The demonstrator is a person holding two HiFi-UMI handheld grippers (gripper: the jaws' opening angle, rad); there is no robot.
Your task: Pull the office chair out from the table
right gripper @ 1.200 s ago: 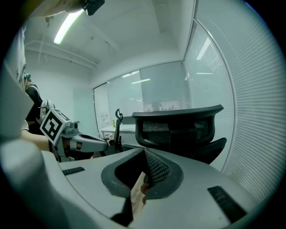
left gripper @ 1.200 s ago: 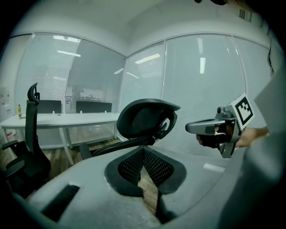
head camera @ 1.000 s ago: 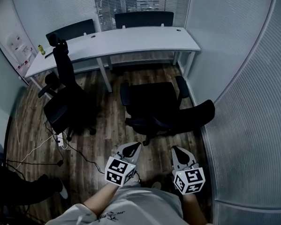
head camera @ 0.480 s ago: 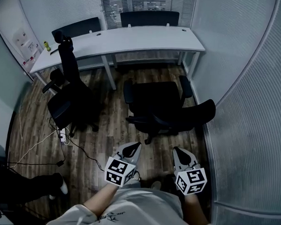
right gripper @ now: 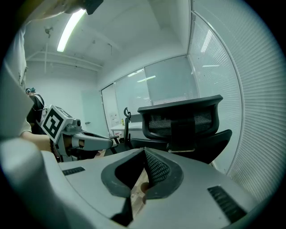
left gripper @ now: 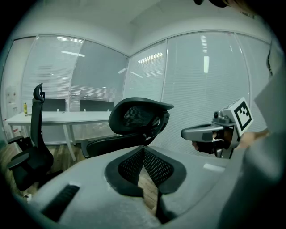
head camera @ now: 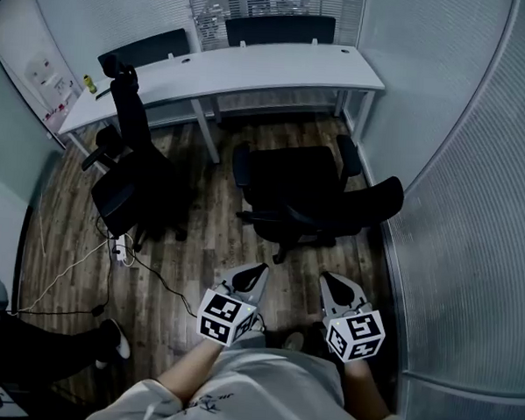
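The black office chair (head camera: 309, 197) stands on the wooden floor away from the white table (head camera: 252, 68), its mesh back (head camera: 368, 201) turned toward me and to the right. My left gripper (head camera: 257, 271) and right gripper (head camera: 325, 276) hover low in the head view, just short of the chair, both shut and holding nothing. The left gripper view shows the chair back (left gripper: 138, 117) ahead of the closed left gripper (left gripper: 144, 152), with the right gripper (left gripper: 185, 133) off to the side. In the right gripper view, the chair back (right gripper: 183, 120) rises beyond the closed right gripper (right gripper: 144, 154).
A second black chair with a headrest (head camera: 128, 176) stands left by the table. Two more chairs (head camera: 281, 28) sit behind the table. Cables and a power strip (head camera: 116, 257) lie on the floor at left. Someone's leg and shoe (head camera: 106, 346) are at lower left. A glass wall (head camera: 473, 216) runs along the right.
The head view has shifted slightly, so the table sits a bit higher in frame. Both grippers and the chair keep their places.
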